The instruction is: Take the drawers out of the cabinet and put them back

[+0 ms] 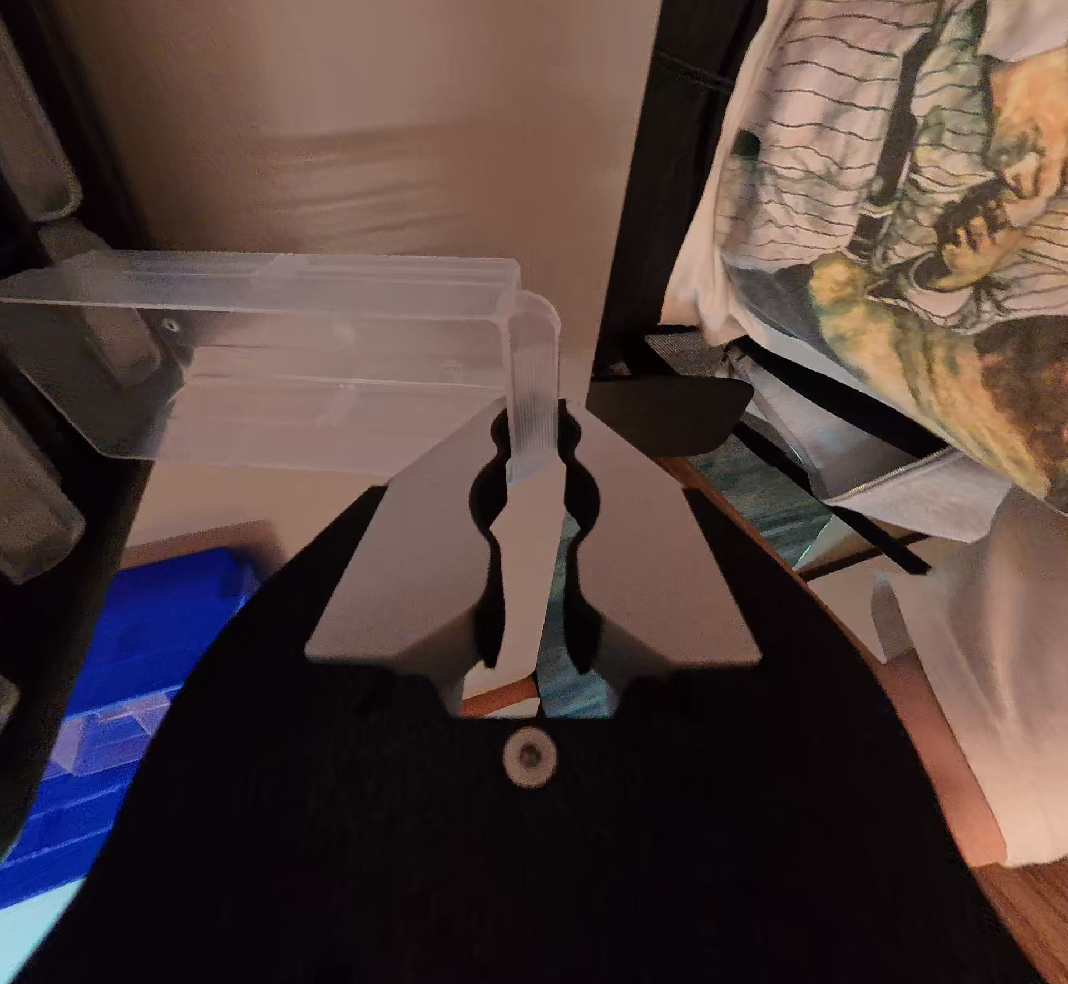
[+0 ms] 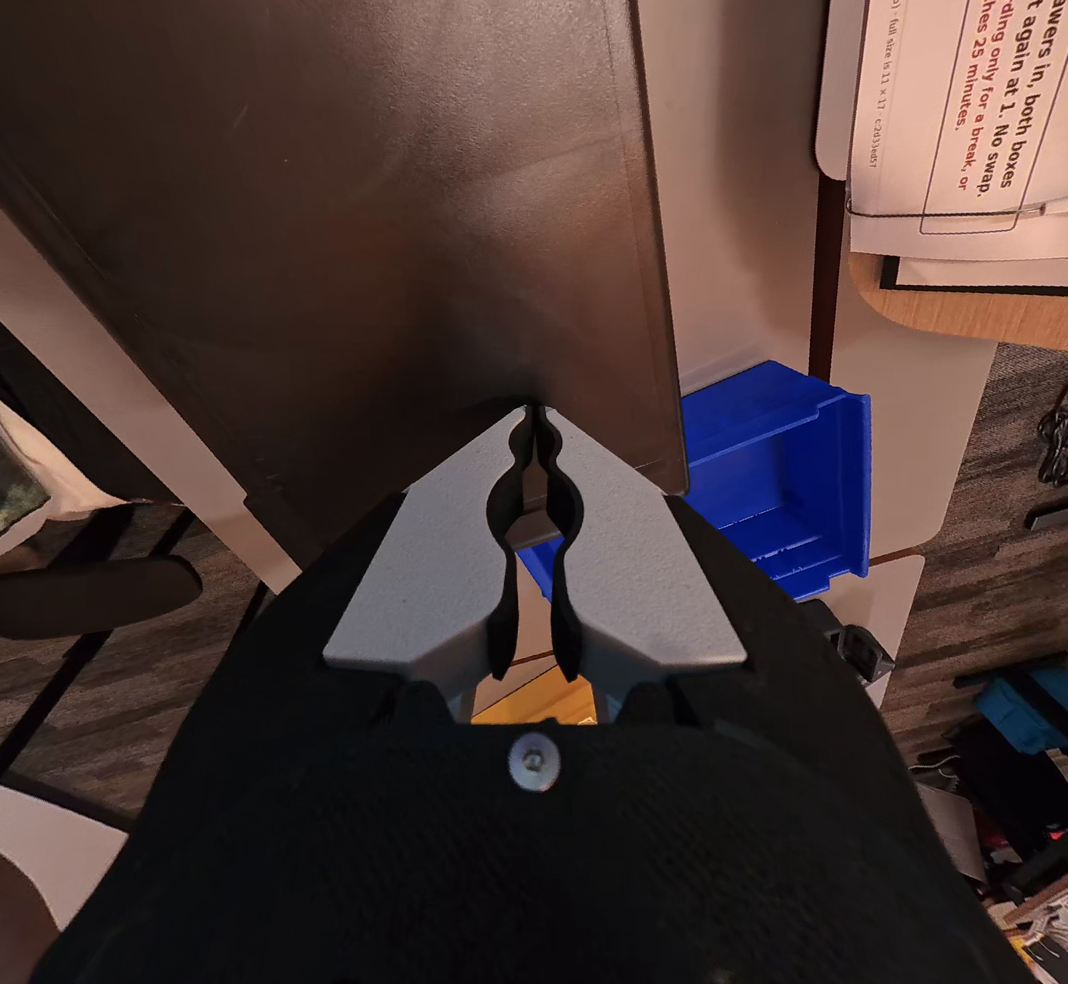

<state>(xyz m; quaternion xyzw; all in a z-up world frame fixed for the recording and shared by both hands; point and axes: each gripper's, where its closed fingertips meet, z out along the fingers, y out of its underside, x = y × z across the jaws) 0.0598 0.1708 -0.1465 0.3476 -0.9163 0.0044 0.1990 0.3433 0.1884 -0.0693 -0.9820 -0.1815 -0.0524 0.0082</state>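
In the left wrist view a clear plastic drawer (image 1: 300, 361) sticks out to the right from the dark cabinet (image 1: 34, 494) at the left edge. My left gripper (image 1: 534, 424) is shut on the drawer's ribbed handle tab (image 1: 531, 407). More clear drawer fronts (image 1: 29, 147) sit in the cabinet above and below. In the right wrist view my right gripper (image 2: 534, 419) is shut on the bottom edge of the cabinet's dark flat outer panel (image 2: 347, 176), which fills the upper left of the view.
A blue bin (image 2: 780, 482) stands right of the cabinet; a blue bin also shows in the left wrist view (image 1: 133, 667). A person in a printed white shirt (image 1: 896, 205) is close on the right. A printed sheet (image 2: 953, 78) hangs at upper right. Clutter (image 2: 1011, 754) lies on the floor.
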